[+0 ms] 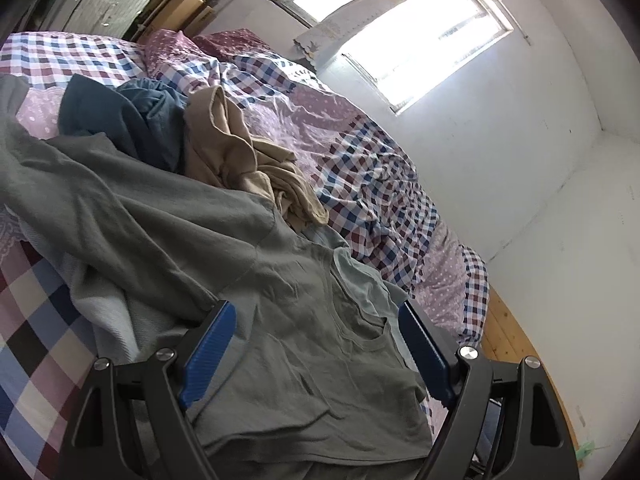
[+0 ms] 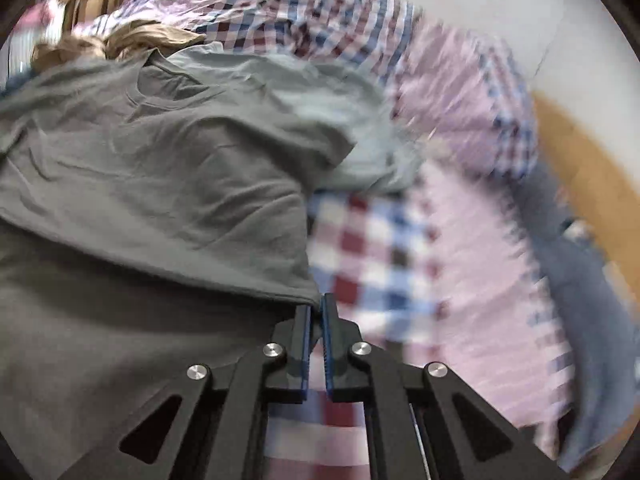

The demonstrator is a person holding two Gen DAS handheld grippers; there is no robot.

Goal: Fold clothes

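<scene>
Grey T-shirt [image 1: 256, 280] fills the lower centre of the left wrist view, spread over a checked bedspread [image 1: 380, 184]. Left gripper [image 1: 316, 316] hovers above it, jaws wide apart. Right gripper [image 2: 316, 308], low in its blurred frame, is clamped, seemingly pinching the shirt's hem corner. Beige garment [image 1: 240, 152] lies beyond.

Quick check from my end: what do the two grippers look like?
Both look alike. The left gripper and right gripper have black linkage arms with triangular cut-outs, round silver pivot bolts, and ribbed blue finger pads. No cables, markings or sleeves show.
</scene>
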